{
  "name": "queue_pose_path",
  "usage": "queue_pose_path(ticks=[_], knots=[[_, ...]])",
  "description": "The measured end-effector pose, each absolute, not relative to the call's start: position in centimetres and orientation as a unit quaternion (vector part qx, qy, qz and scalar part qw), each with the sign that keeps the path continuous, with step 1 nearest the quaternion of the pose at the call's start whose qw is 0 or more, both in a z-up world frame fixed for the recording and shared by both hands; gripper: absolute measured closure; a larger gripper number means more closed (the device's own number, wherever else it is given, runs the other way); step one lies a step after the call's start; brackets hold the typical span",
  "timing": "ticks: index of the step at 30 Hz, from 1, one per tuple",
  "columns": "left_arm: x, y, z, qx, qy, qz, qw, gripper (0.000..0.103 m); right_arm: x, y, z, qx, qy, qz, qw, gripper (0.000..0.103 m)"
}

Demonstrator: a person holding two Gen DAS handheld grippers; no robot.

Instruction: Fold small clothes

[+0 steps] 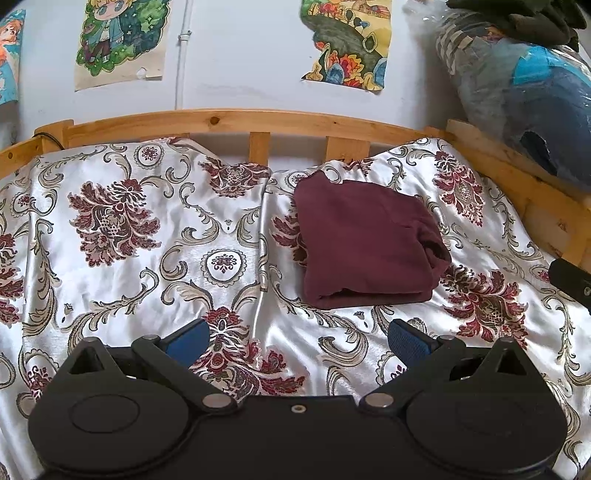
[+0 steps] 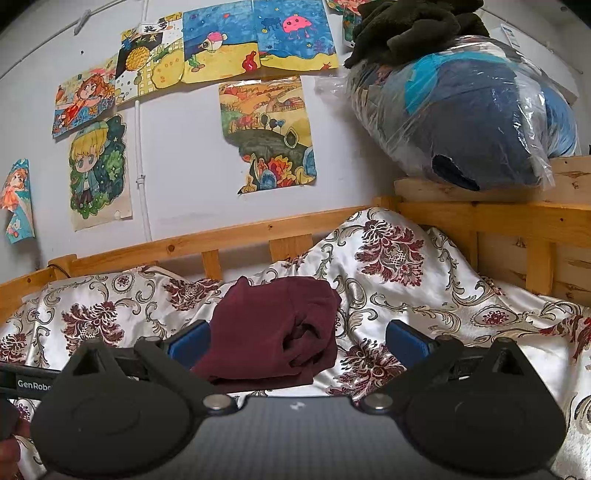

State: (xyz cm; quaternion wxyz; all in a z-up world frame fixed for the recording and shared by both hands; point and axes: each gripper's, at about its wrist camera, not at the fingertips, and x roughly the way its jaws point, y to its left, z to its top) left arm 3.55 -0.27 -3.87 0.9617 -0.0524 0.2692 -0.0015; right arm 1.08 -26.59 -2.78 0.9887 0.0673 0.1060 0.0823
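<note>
Black gripper bodies nearest in both wrist views, each with blue-padded fingers spread wide and nothing held between them. Left gripper (image 1: pixel 297 338) poised over bare bedspread (image 1: pixel 147 258), short of the clothing and not touching it. Right gripper (image 2: pixel 297 341) with jaws apart too, its gap framing the near edge of the same bundle in its own view; contact between pads and cloth impossible to tell.

Just beyond: maroon garment (image 1: pixel 364 240), folded into a compact, roughly square bundle, lying flat on the silvery floral bedspread toward the right half of the bed, layered edges facing the right gripper's camera (image 2: pixel 277 332).

Farther back: wooden bed rail (image 1: pixel 236 122) along the wall side. Past it, white wall with coloured drawings (image 2: pixel 266 133) taped up. At far right, clear plastic bag (image 2: pixel 465 110) stuffed with blue fabric on a wooden ledge, dark green cloth (image 2: pixel 413 26) heaped on top.
</note>
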Motion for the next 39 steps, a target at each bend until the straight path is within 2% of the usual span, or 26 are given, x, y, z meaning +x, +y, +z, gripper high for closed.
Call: queue_pose_path(ticks=[39], knots=[[3.65, 0.08, -4.02, -0.038, 0.267, 0.011, 0.963, 0.001, 1.95, -26.05, -3.43, 0.051, 0.132, 0.079, 0.987, 0.000]])
